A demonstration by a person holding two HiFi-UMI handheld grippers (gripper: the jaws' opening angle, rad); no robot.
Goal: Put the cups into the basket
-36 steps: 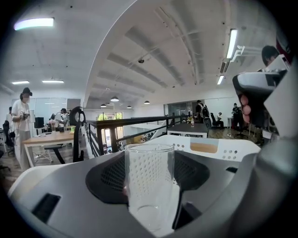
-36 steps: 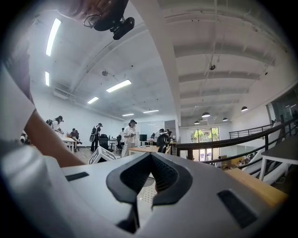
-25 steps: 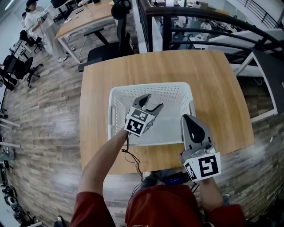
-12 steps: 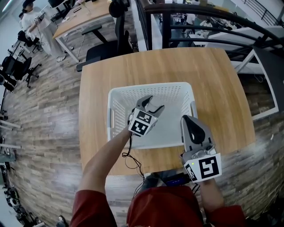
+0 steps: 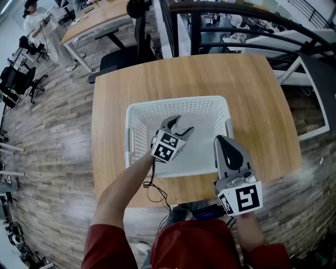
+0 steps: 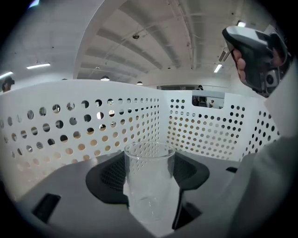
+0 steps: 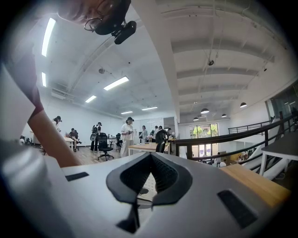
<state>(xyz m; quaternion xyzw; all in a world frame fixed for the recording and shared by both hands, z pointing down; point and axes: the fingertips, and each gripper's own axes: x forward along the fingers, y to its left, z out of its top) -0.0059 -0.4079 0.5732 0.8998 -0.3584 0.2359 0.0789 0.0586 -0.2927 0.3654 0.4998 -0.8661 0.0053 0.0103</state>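
Note:
A white perforated basket [image 5: 176,101] stands on the wooden table [image 5: 252,89]. My left gripper [image 5: 181,124] reaches down inside it. In the left gripper view a clear glass cup [image 6: 149,186] stands upright between the jaws of the left gripper [image 6: 149,160], which press against both its sides. The basket wall [image 6: 70,125] surrounds it on the left and ahead. My right gripper [image 5: 224,142] hovers just outside the basket's right front corner, its jaws together and holding nothing. In the right gripper view the right gripper [image 7: 150,157] points up and away across the room.
The table's front edge [image 5: 173,197] runs close to the person's body. A black office chair [image 5: 128,55] stands behind the table, and a dark railing [image 5: 236,16] runs past the far right. People and desks are in the background at far left.
The left gripper has shifted only slightly inside the basket, still holding the cup. The right gripper has stayed where it was.

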